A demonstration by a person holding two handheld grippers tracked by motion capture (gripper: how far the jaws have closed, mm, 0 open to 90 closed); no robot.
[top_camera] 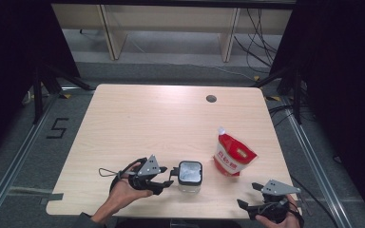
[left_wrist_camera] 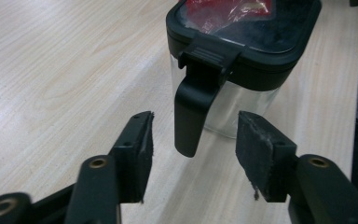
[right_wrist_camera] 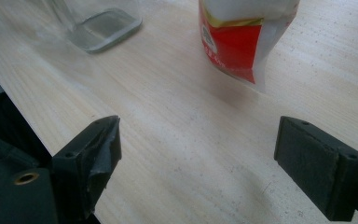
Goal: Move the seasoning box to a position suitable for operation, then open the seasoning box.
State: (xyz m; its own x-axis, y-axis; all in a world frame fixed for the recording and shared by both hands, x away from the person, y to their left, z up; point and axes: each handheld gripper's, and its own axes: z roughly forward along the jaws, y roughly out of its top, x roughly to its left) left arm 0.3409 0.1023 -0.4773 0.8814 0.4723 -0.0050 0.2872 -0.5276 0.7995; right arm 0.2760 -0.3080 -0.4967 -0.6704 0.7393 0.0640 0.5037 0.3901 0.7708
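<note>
Left gripper [top_camera: 167, 179] sits low centre-left of the high view, jaws spread and pointed right at the clear jar [top_camera: 190, 176] just beside it, low centre. In the left gripper view the jar's black lid latch [left_wrist_camera: 196, 105] hangs down between the pads [left_wrist_camera: 261, 154], not touched on either side. Lid [left_wrist_camera: 242, 51] is seated on the jar.

Right gripper [top_camera: 253, 198] is parked lower right near the table [top_camera: 138, 118] edge, jaws wide apart, nothing between them. Red-and-white pouch [top_camera: 233, 156] stands right of centre, close to the jar, apart from it.

Judgement: the step in hand is working the latch to get the lid off, probably ahead of pouring from the pouch. Next move calls for closing squarely on the latch tab and pivoting it up, without dragging the jar.
</note>
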